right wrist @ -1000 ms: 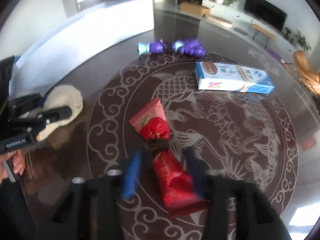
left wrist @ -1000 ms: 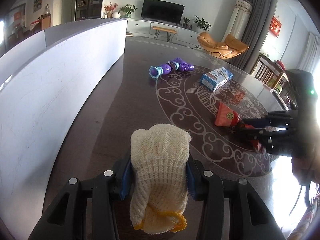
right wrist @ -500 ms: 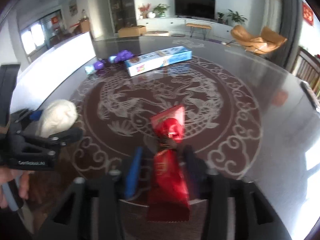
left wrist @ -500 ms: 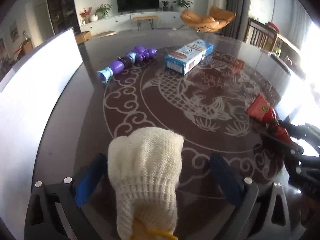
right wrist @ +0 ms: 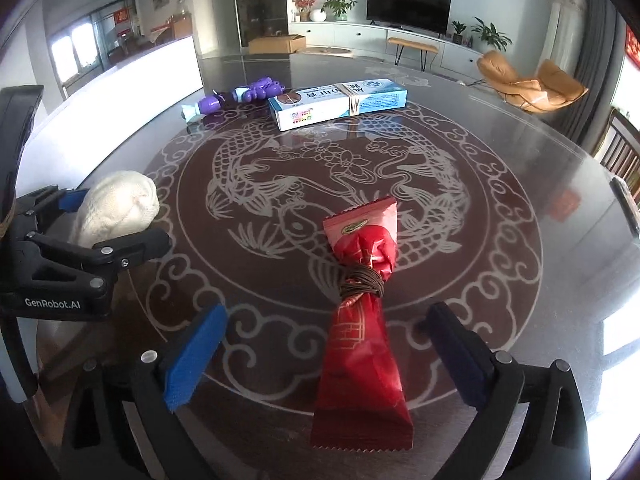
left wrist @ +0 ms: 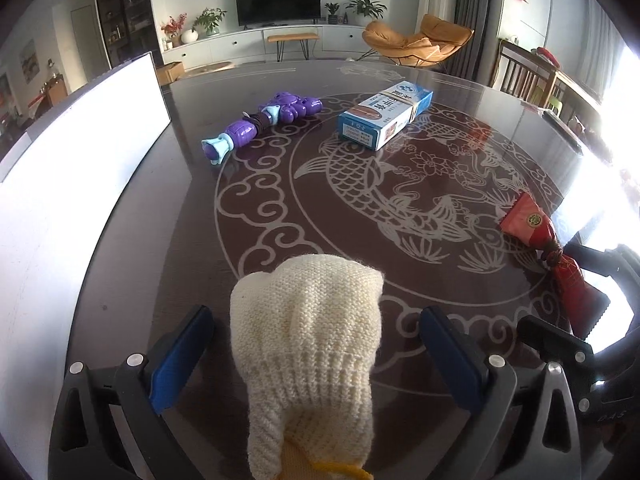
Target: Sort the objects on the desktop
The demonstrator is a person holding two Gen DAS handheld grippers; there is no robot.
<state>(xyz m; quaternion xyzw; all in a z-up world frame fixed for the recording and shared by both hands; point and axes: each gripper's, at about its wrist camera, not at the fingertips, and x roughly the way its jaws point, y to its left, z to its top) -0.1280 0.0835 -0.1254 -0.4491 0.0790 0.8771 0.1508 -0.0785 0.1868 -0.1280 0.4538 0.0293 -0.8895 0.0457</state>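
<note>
left wrist: low over the table's (left wrist: 132, 240) near edge, facing its far edge and the TV wall | right wrist: same heading, close by, further toward the right edge | shared: blue box (left wrist: 385, 115), purple toy (right wrist: 236, 98), cream glove (right wrist: 116, 208), red packet (left wrist: 548, 248)

Your right gripper (right wrist: 324, 344) is opening, its blue pads clear of the red candy packet (right wrist: 362, 320) lying between them on the table (right wrist: 520, 200); your left gripper (right wrist: 120, 220) straddles a cream knitted glove (right wrist: 116, 208).
</note>
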